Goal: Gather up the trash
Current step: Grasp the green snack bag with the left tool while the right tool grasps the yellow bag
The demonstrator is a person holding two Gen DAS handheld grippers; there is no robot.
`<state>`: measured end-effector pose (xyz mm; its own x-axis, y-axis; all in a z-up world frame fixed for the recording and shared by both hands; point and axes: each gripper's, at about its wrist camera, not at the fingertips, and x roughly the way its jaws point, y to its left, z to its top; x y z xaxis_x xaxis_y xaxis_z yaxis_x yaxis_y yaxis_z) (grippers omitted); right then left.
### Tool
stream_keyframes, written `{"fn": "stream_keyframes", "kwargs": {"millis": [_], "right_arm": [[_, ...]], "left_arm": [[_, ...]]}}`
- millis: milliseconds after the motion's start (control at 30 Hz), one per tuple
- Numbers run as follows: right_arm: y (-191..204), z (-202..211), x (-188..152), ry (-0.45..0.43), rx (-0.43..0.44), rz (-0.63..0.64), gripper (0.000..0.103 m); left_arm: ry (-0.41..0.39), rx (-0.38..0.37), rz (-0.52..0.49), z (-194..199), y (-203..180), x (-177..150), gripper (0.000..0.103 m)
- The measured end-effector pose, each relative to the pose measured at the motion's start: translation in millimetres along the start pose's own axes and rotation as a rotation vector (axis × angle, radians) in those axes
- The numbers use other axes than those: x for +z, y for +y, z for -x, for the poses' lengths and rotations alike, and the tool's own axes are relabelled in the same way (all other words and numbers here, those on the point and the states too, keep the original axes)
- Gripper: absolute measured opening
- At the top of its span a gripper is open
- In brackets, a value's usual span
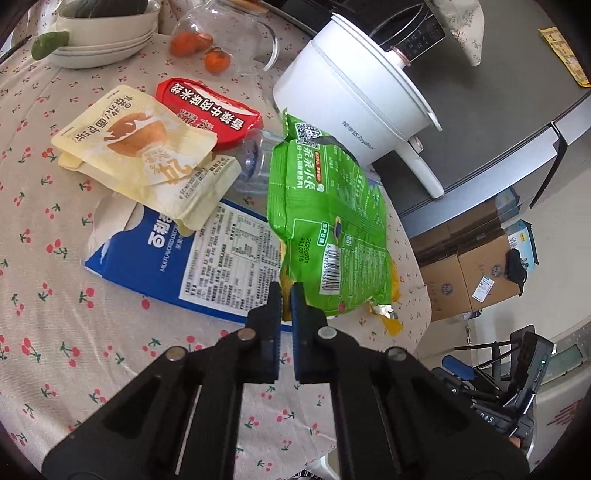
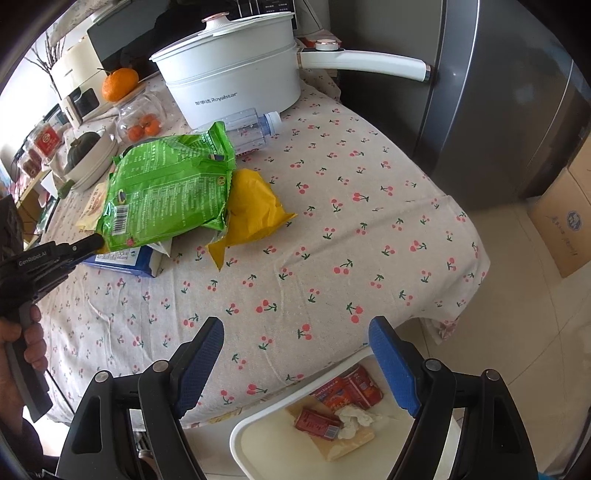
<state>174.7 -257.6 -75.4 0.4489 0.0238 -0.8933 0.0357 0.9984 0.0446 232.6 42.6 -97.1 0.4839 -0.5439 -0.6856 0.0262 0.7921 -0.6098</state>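
On the cherry-print tablecloth lies a green snack bag (image 1: 325, 206) (image 2: 170, 192), and my left gripper (image 1: 285, 290) (image 2: 96, 242) is shut on its near corner. The bag rests on a blue milk carton (image 1: 184, 266) and a yellow bag (image 2: 251, 210). Further back lie a cream bread wrapper (image 1: 140, 155), a red lid (image 1: 207, 110) and a clear plastic bottle (image 2: 251, 129). My right gripper (image 2: 295, 343) hangs open with nothing in it over the table's near edge. Below it stands a white bin (image 2: 251, 435) holding red cans and a tissue.
A white electric pot (image 2: 236, 85) stands at the back of the table, its handle pointing right. Stacked bowls (image 1: 103, 40) and a glass jar (image 1: 221, 33) with small orange fruits sit beyond the wrappers. A grey fridge (image 2: 498, 103) and cardboard boxes (image 2: 565, 221) stand to the right.
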Motion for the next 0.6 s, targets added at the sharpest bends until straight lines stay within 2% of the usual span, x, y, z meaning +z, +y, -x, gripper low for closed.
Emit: {"fn": "stream_keyframes", "kwargs": {"millis": [167, 367, 467, 600], "right_arm": [[-4.3, 1.6, -1.3, -0.007, -0.006, -0.020, 0.082], [-0.6, -10.1, 10.6, -0.010, 0.004, 0.001, 0.082], [1.4, -21.3, 25.0, -0.028, 0.023, 0.011, 0.082], [-0.6, -42.9, 43.6, -0.031, 0.062, -0.010, 0.082]], "left_arm": [[-0.073, 0.002, -0.074, 38.6, -25.2, -4.9, 0.004], [-0.199, 0.026, -0.193, 96.1, -50.1, -13.9, 0.003], [-0.248, 0.051, -0.252, 116.6, -53.4, -18.3, 0.003], [-0.267, 0.096, -0.290, 128.6, -45.5, -20.9, 0.003]]}}
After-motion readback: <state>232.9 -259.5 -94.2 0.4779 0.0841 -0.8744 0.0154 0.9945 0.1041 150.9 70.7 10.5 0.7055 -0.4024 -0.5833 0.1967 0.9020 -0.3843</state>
